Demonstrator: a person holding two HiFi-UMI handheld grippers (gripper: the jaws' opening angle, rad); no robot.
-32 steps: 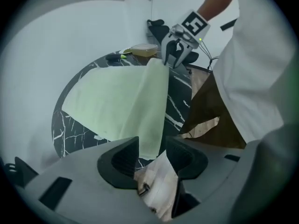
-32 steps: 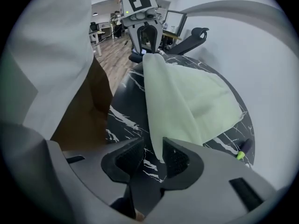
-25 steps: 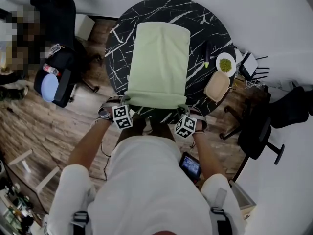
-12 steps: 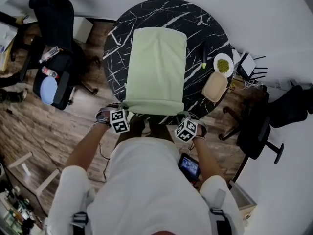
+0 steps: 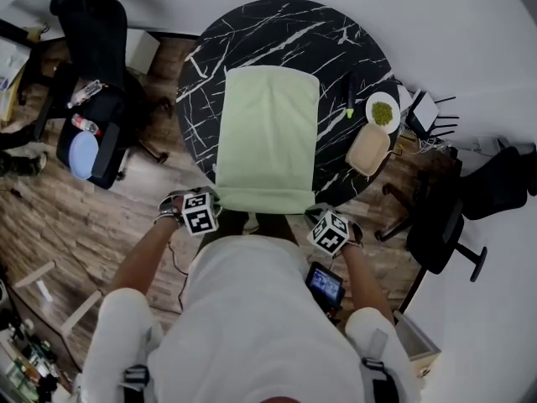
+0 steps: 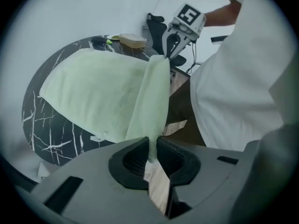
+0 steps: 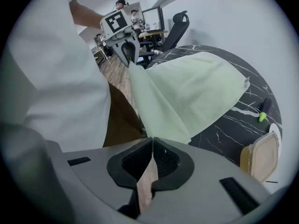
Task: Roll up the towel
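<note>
A pale green towel (image 5: 268,133) lies lengthwise on the round black marble table (image 5: 344,40), and its near edge hangs off the table's rim toward me. My left gripper (image 5: 213,200) holds the near left corner. Its jaws have just been closing, and in the left gripper view the towel (image 6: 107,90) runs down into the left gripper (image 6: 152,152). My right gripper (image 5: 317,213) holds the near right corner. Its jaws have also just been closing, and the towel (image 7: 187,92) ends in the shut right gripper (image 7: 152,146). The edge is stretched taut between them.
At the table's right stand a white bowl of green bits (image 5: 384,112), a tan lidded container (image 5: 372,148) and a dark pen with a green tip (image 5: 351,97). Office chairs stand at the left (image 5: 92,23) and right (image 5: 453,217). A phone (image 5: 325,285) is at my hip.
Both grippers have drawn back toward me and lifted slightly. The whole towel has slid with them, so its far edge lies nearer the table's middle. The folded near edge is now pulled flat.
</note>
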